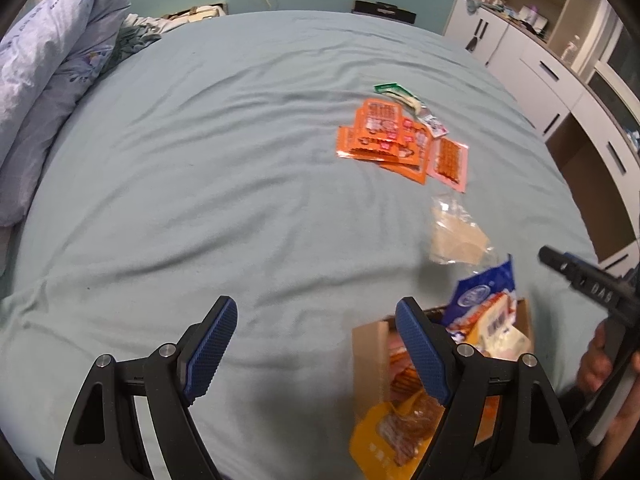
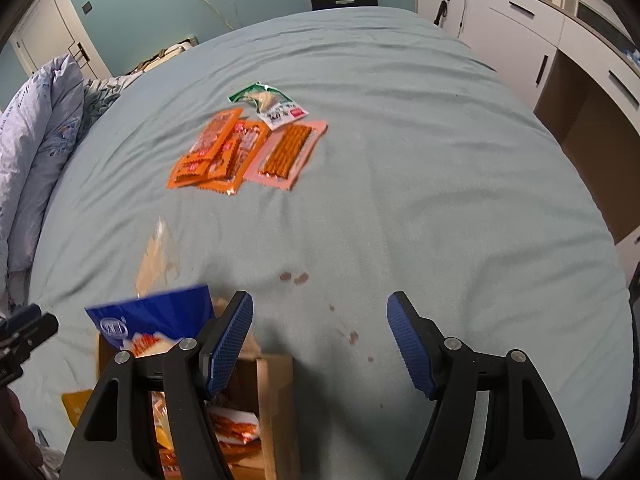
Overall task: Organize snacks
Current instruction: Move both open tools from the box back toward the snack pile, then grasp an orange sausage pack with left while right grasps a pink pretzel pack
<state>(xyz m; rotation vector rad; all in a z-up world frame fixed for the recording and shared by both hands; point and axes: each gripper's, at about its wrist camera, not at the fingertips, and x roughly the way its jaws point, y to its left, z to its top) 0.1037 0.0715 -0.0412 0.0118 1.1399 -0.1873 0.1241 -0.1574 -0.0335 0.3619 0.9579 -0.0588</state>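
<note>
Left gripper (image 1: 316,344): jaws spread, nothing between, over bare bed sheet (image 1: 200,200). Right gripper (image 2: 320,340): jaws spread, empty, above stained sheet. Cardboard box (image 1: 370,344) of snack packets at near edge, blue bag (image 2: 160,316) sticking out. Orange packets (image 2: 216,152), pink packet (image 2: 288,156), green packet (image 2: 268,104) grouped mid-bed, well apart from box.

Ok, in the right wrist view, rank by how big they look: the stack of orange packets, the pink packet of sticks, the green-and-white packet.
1. Stack of orange packets, largest.
2. Pink packet of sticks, somewhat smaller.
3. Green-and-white packet, smallest; it lies farthest from the camera, and the packets overlap at their edges, so true sizes stay unsure.
</note>
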